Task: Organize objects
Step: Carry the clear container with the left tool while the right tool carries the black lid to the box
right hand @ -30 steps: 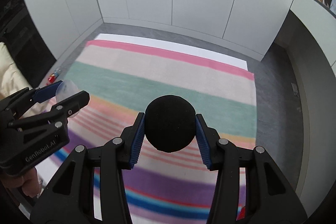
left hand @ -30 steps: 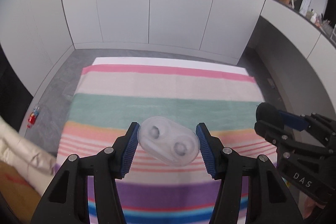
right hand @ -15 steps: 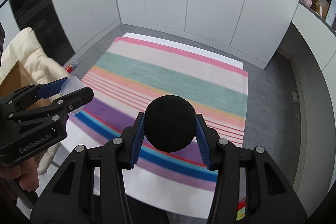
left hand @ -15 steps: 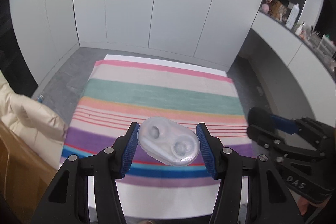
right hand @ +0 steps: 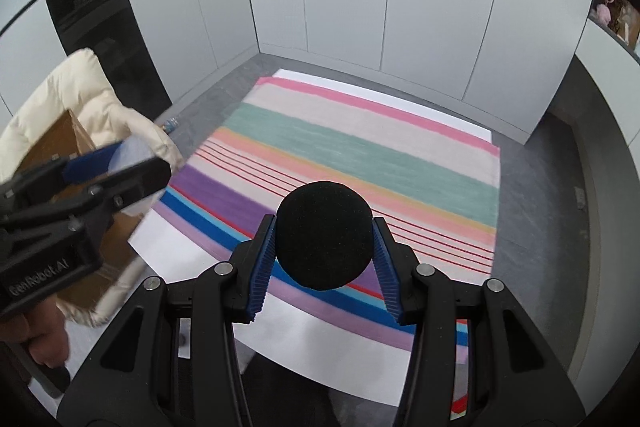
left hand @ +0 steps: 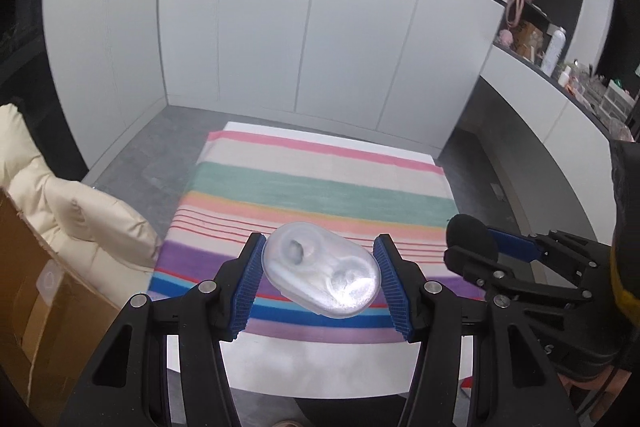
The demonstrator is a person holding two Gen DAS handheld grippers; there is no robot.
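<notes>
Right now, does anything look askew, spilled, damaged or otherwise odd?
Little stands out. The left gripper holds the clear plastic case tilted. The right gripper grips the black foam ball cleanly. A small bottle lies loose on the floor beside the striped rug.

white cabinet walls (left hand: 312, 27); grey floor (right hand: 560, 227); striped rug (right hand: 360, 151); cluttered counter (left hand: 560, 87)

The left gripper (left hand: 320, 281) points steeply downward, its jaws clamped on a clear oval case (left hand: 320, 273). Beside it, the right gripper (right hand: 324, 253) tilts down likewise, jaws pressed against a black foam ball (right hand: 324, 235). A hand (right hand: 42, 337) grips the left gripper's handle.
</notes>
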